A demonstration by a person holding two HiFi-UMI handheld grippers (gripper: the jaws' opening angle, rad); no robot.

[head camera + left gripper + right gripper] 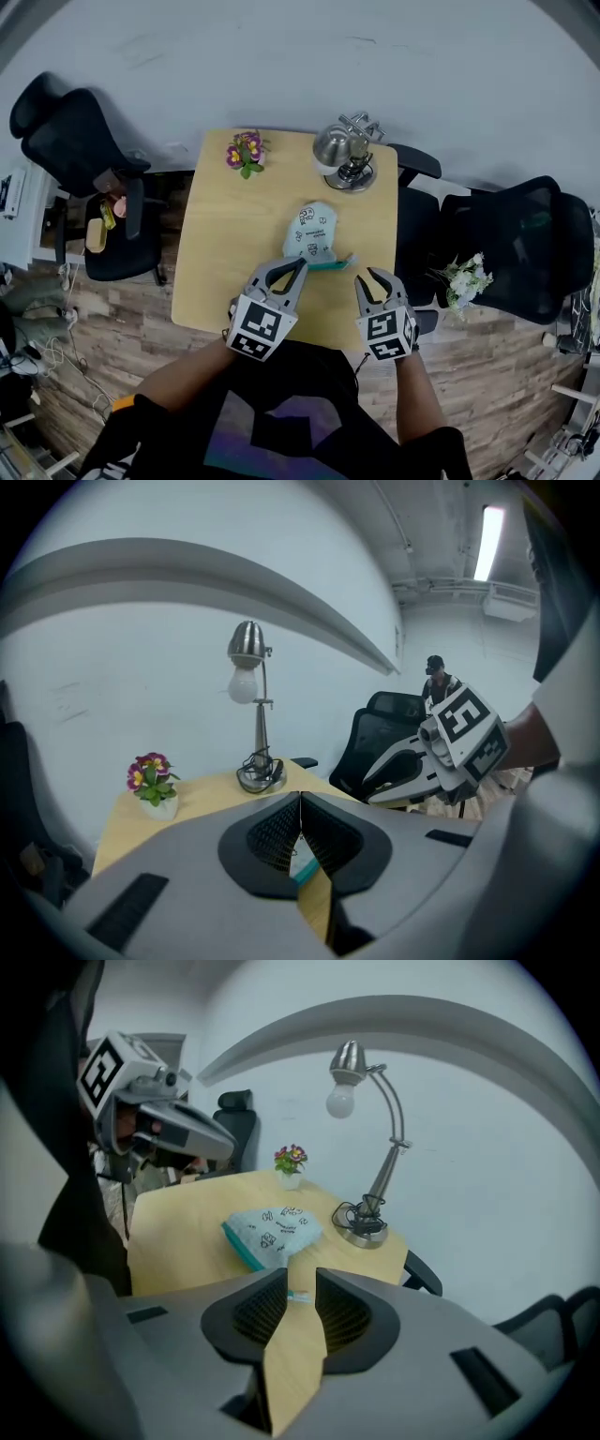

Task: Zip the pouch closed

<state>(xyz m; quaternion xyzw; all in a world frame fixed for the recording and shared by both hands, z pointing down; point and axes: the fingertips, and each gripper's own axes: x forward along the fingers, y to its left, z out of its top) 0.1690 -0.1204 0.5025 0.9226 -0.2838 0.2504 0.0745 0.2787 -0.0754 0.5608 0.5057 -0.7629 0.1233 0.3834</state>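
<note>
Beside the pouch (pixel 311 232), the left tool (pixel 300 264) is clenched empty. The right tool (pixel 372 277) is released, ready for the zipper (pixel 330 265).

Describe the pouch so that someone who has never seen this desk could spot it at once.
Find the small wooden table among the black office chairs. The pouch lies near its middle, nearer than the silver desk lamp and the potted flowers. It is the only flat, soft thing there: pale fabric with small cartoon prints and a teal strip along one edge.
</note>
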